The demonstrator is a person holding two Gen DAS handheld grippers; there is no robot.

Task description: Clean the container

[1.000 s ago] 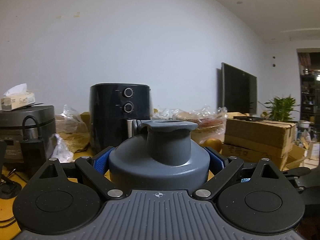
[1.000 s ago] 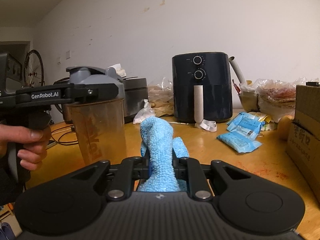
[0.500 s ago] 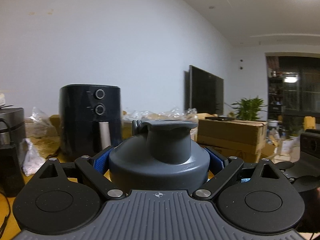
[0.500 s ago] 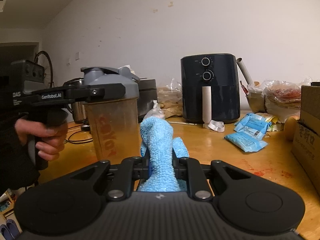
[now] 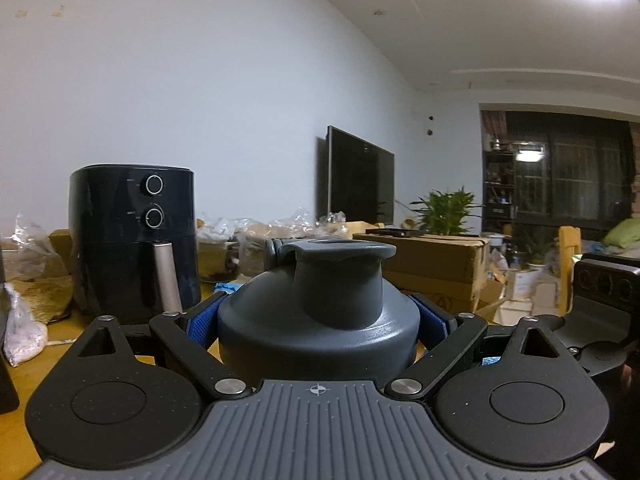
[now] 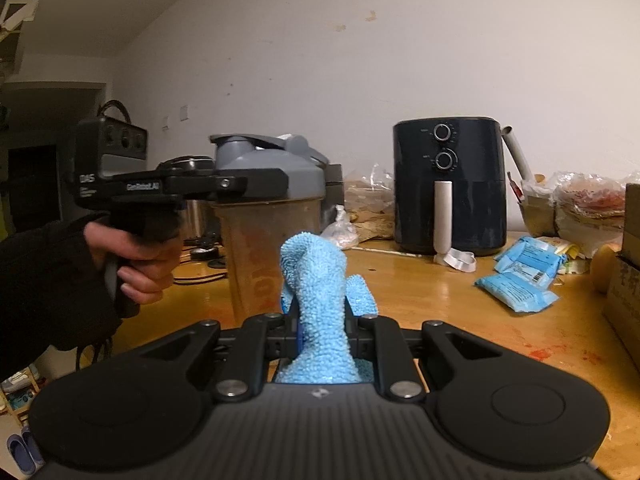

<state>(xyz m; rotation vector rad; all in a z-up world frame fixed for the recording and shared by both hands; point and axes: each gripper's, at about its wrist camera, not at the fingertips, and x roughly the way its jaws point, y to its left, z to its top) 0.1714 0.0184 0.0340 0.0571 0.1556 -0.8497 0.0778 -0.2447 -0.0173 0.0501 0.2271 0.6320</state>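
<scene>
The left tongs (image 5: 318, 320) were closed on the grey lid (image 5: 320, 312) of the shaker (image 6: 272, 256), blue pads (image 5: 202, 322) pressed to either side, holding it upright above the wooden surface (image 6: 440, 296). The right tongs (image 6: 322, 332) were clamped on a blue cloth (image 6: 318, 300), which stood up just beside the shaker's cloudy brown cup. A black air fryer (image 6: 448, 184) stood behind on the surface.

A lived-in home: a wooden tabletop (image 6: 460, 292) cluttered with an air fryer (image 6: 448, 184), a rice cooker (image 6: 188, 168), food bags (image 6: 516, 284) and cardboard boxes (image 5: 436, 268), with a wall-mounted television (image 5: 360, 180), a potted plant (image 5: 448, 208) and dark windows (image 5: 576, 176) beyond.
</scene>
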